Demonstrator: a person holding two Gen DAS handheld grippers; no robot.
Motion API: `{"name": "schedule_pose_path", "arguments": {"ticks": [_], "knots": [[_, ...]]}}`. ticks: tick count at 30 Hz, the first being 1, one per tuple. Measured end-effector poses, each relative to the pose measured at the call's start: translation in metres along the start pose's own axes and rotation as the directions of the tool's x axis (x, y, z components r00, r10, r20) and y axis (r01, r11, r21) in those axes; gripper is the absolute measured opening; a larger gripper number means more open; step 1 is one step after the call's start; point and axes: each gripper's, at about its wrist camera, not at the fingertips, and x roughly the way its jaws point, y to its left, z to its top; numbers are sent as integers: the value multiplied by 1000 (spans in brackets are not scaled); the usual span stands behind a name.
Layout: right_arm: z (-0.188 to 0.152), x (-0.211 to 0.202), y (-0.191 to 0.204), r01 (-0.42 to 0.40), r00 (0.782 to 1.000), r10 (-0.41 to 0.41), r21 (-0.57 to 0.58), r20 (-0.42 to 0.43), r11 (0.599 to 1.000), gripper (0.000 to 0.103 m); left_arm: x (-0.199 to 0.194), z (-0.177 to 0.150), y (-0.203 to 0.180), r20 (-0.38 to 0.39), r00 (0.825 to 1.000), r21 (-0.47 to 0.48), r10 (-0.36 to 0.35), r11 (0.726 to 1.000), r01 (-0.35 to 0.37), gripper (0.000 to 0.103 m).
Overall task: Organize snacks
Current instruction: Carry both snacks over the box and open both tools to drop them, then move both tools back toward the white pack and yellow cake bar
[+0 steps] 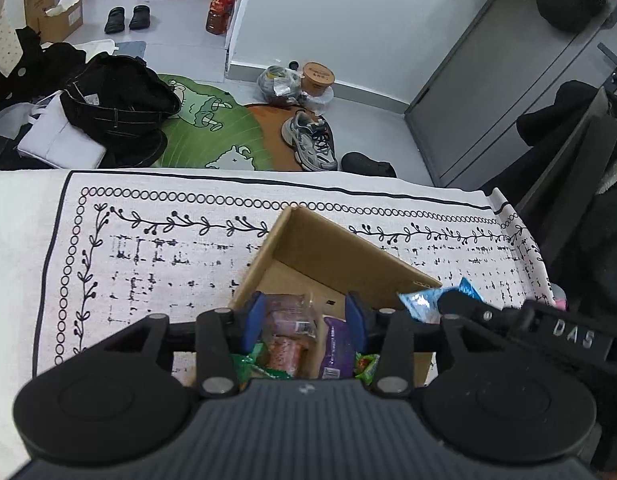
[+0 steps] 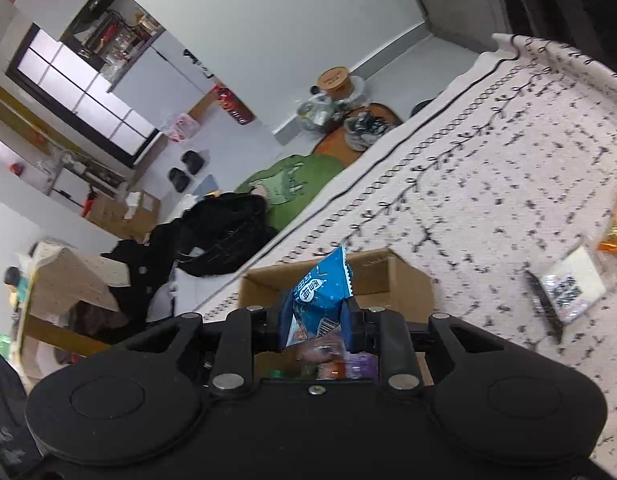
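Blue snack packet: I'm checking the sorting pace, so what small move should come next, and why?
Probably open the right hand-held gripper fully and let the blue snack packet drop. It already hangs over the open cardboard box, where other wrapped snacks lie, so only the release seems left.

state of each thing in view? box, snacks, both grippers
cardboard box: open, partly filled with snacks
blue snack packet: between right hand-held gripper pads, above box
left hand-held gripper: open, over box, holding nothing
clear packet: lying on tablecloth
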Motion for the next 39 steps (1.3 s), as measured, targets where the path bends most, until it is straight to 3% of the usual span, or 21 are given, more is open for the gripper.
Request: {"name": "schedule_pose_path", "arguments": {"ticks": [3, 11, 14, 22, 30, 39], "knots": [[1, -2, 0, -22, 1000, 22, -4, -2, 1000, 47, -1, 0, 4, 0, 1000, -8, 6, 1000, -6, 44], [-4, -15, -23, 41, 999, -41, 19, -9, 999, 51, -2, -4, 6, -23, 1000, -27, 10, 1000, -11, 52], [-6, -23, -32, 60, 998, -60, 13, -4, 998, 57, -3, -7, 2, -29, 1000, -23, 11, 1000, -11, 59], [-5, -52, -58, 130, 991, -130, 0, 23, 992, 72, -4, -16, -17, -46, 999, 7, 17, 1000, -16, 66], [3, -80, -81, 179, 983, -178, -17, 52, 984, 87, -8, -27, -45, -29, 1000, 50, -9, 999, 11, 89], [9, -108, -108, 223, 972, -221, -23, 74, 974, 99, -13, -39, -81, -10, 998, 106, -56, 993, 56, 103]]}}
